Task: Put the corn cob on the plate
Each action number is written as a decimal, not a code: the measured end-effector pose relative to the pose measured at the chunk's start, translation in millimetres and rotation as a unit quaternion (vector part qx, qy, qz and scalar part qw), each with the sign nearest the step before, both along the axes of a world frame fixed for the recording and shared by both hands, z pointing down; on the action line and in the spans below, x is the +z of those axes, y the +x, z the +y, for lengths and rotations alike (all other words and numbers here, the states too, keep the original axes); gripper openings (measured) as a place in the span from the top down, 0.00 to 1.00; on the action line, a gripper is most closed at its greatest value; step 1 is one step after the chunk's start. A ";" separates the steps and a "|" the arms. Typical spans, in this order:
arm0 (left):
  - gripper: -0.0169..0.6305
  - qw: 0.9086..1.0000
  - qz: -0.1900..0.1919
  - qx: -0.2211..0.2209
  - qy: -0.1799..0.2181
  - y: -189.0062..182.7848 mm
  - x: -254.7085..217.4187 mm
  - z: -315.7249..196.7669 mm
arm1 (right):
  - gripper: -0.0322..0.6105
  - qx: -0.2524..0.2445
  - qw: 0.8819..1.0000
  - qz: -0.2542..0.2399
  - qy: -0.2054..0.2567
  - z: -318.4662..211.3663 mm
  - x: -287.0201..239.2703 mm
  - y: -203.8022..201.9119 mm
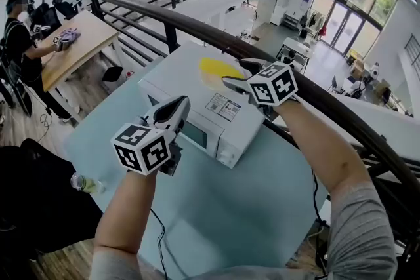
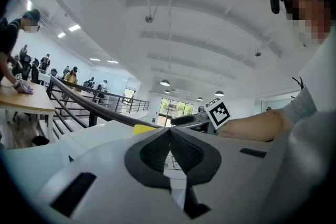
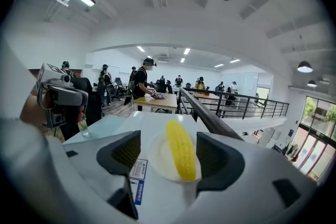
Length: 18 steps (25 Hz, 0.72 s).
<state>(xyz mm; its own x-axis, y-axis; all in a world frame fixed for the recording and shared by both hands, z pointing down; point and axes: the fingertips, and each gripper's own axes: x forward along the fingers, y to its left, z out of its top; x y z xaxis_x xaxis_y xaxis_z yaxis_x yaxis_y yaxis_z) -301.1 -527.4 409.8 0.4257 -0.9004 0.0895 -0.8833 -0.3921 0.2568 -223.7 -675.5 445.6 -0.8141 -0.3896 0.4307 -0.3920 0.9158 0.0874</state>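
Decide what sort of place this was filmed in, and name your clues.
Probably an open-plan office or lab mezzanine: a black railing overlooks a lower floor with glass doors, and people work at wooden desks.

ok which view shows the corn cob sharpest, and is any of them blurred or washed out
Right gripper view: corn cob crisp on the plate, seen between open jaws. Head view: the cob is a smeared, overexposed yellow patch and the railing bows. Left gripper view: only a yellow sliver past the shut jaws.
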 end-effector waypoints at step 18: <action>0.96 0.999 -0.031 -0.006 -0.021 48.9 -14.9 87.9 | 0.60 0.032 0.994 -0.075 -0.073 113.3 -23.4 102.3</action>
<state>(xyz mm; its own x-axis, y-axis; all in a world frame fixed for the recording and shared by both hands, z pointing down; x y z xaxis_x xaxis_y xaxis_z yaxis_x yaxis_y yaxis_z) -252.2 -439.6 394.8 0.4078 -0.9000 0.1539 -0.9025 -0.3717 0.2176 -121.4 -562.2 422.2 -0.8490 -0.3848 0.3622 -0.4482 0.8874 -0.1080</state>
